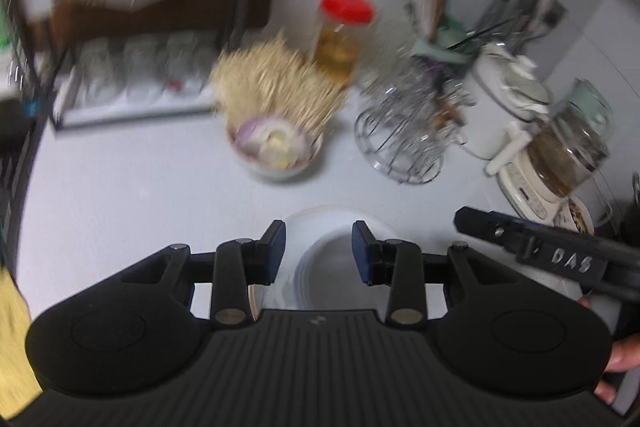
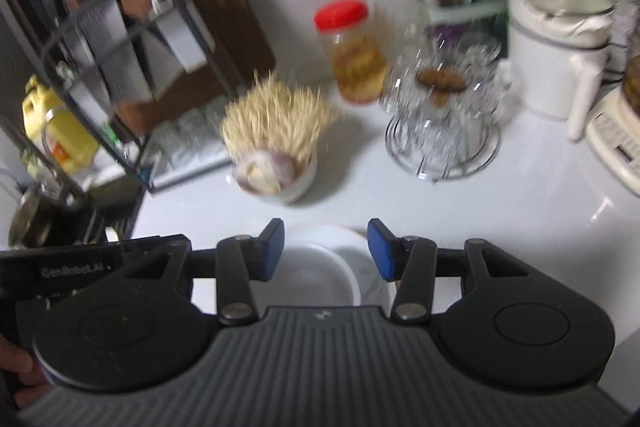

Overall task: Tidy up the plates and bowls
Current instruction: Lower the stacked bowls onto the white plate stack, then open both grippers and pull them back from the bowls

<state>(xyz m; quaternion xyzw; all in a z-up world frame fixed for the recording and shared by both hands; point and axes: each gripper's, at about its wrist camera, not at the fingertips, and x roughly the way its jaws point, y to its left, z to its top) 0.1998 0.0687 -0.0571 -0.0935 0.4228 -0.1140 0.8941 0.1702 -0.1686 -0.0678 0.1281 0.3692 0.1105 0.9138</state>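
- My left hand-held gripper (image 1: 319,253) hangs spread and empty above the bowl (image 1: 334,267).
- My right hand-held gripper (image 2: 326,251) is spread too, holding nothing.
- The white bowl sits in a plate (image 2: 372,267) on the worktop (image 2: 520,219), just below both.
- Glazed ceramic: likely stiff, slippery, breakable. I would pinch the rim.

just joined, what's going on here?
A person holds a gripper in each hand above a white counter. Both the left gripper and the right gripper are open with nothing between the pads. Below them sits a white bowl on a white plate. Behind stand a bowl of onion and toothpicks, a red-lidded jar and a wire rack.
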